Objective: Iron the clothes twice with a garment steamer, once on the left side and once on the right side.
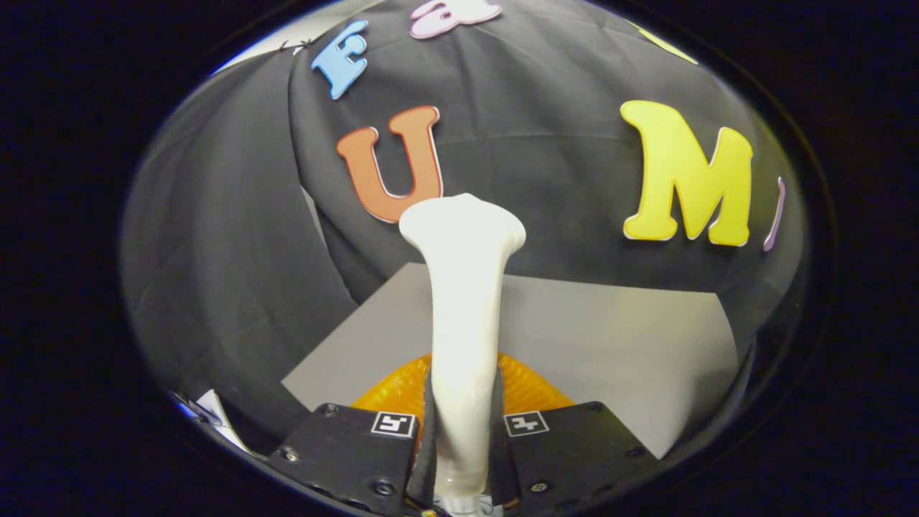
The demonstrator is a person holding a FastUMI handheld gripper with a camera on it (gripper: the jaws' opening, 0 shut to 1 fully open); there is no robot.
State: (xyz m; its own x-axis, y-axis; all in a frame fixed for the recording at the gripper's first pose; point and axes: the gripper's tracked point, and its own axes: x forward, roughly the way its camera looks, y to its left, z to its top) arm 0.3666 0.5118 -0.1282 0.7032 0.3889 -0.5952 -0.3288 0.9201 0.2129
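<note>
Fingers [431, 431] clamped on the steamer [463, 316], one pad each side of its handle, low on the shaft. Both press in, no gap showing between pad and handle. Gripper [463, 438] is grasping it, not just cradling.

Steamer is white, runs straight out from between the fingers and beyond them, flaring into a wide head at the far end. Held along the finger axis, so the head sticks out well ahead of the fingertips. My guess why: a grip low on the handle leaves the head free to reach fabric and lets the wrist steer it. Which way the steam face points I cannot tell.

Under the fingers, just ahead of them and partly hidden by the handle, sits something orange [528, 388] with a ribbed surface. Likely the clothes, but too little shows to be sure. It lies on a grey table [617, 337] that stretches beyond the fingers. The head looks well past the orange thing and apart from it, not touching.

Black cloth wall [237, 251] stands beyond the table. A bit of white paper [212, 409] lies off to the left of the fingers.

Judgement: steamer in hand, passes not yet underway; head needs to tip down onto the fabric.
</note>
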